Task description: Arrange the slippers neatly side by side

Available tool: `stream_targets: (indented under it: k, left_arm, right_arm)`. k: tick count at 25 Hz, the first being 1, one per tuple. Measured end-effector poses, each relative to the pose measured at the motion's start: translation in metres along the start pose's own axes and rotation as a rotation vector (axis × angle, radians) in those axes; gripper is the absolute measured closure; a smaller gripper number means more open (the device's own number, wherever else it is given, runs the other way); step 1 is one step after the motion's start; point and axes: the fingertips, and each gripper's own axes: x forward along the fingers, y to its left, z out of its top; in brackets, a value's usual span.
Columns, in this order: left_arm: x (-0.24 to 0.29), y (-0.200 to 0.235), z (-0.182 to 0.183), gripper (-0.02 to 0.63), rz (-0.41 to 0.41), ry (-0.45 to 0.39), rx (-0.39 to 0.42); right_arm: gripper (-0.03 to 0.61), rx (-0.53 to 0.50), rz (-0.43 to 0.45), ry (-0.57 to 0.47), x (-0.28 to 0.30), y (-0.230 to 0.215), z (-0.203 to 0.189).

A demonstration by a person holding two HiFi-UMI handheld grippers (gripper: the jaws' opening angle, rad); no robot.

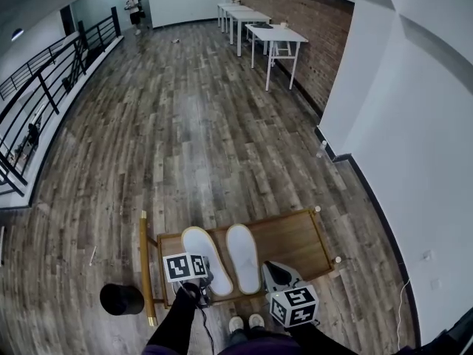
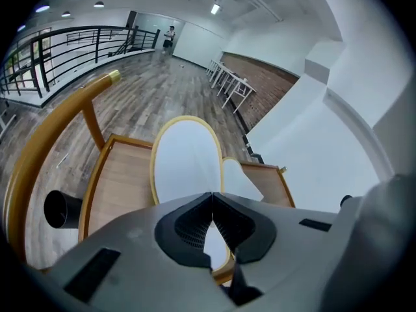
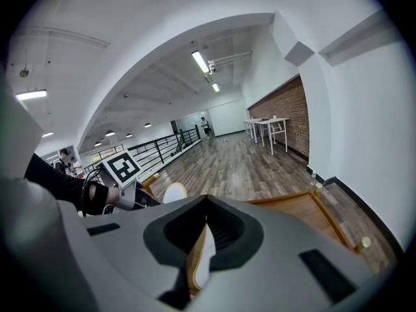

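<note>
Probably an office loft: wood floor [image 1: 185, 124], white desks [image 1: 273, 35], balcony railing [image 1: 44, 80].

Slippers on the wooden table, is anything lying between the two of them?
Nothing. The head view shows only a thin strip of bare wooden table between the left slipper and the right slipper, narrowing toward the near end.

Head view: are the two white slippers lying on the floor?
No, the left slipper and the right slipper both lie on the low wooden table.
</note>
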Motion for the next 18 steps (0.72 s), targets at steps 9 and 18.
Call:
stream_targets:
  k: [9,18]
  left_arm:
    - [0.031,-0.004,-0.007,0.606,0.039,0.119,0.096]
    - [0.056,0.000,-0.010,0.606,0.068,0.208,0.207]
  right_arm:
    - [0.580,0.020,-0.029,0.011,0.003,-0.016,0.001]
    - [0.580,0.034,-0.047,0.035,0.011,-0.024,-0.003]
